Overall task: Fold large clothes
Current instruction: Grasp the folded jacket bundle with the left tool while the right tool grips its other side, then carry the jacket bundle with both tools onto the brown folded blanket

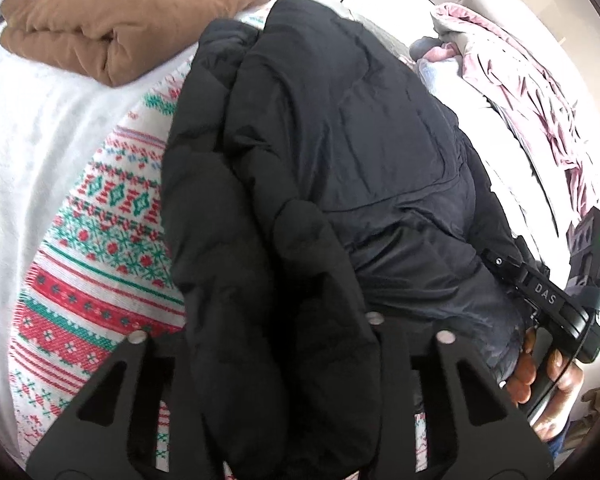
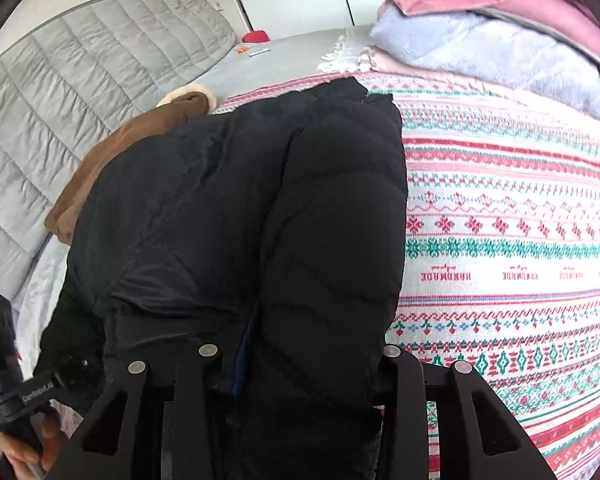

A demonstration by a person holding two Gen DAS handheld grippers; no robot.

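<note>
**A:** Where does the black puffer jacket (image 1: pixel 332 152) sit?

**B:** It lies bunched on the patterned blanket (image 1: pixel 100 248) that covers the bed, its quilted bulk filling the middle of both wrist views. In the right wrist view the same jacket (image 2: pixel 260 208) rises as a thick folded mound, with the blanket (image 2: pixel 512 240) spread out to its right.

**A:** And the left gripper (image 1: pixel 272 360)?

**B:** A padded fold of the jacket runs down between its two black fingers, which sit either side of the cloth. The fabric hides the fingertips, so one cannot tell whether they pinch it or merely straddle it.

**A:** The right gripper (image 2: pixel 300 364)?

**B:** Much the same. The jacket's puffy edge drops into the gap between its fingers and covers the tips; whether the jaws are clamped cannot be told. From the left wrist view the right gripper's body shows at the jacket's far side, with the person's right hand (image 1: pixel 548 376) wrapped round its handle.

**A:** What else lies around?

**B:** A folded brown garment (image 1: pixel 112 20) rests on white bedding beyond the blanket, just beside the jacket. A heap of pink and pale blue bedding (image 2: pixel 500 32) sits at the blanket's far edge. A grey quilted cover (image 2: pixel 60 100) lies behind the brown garment.
</note>
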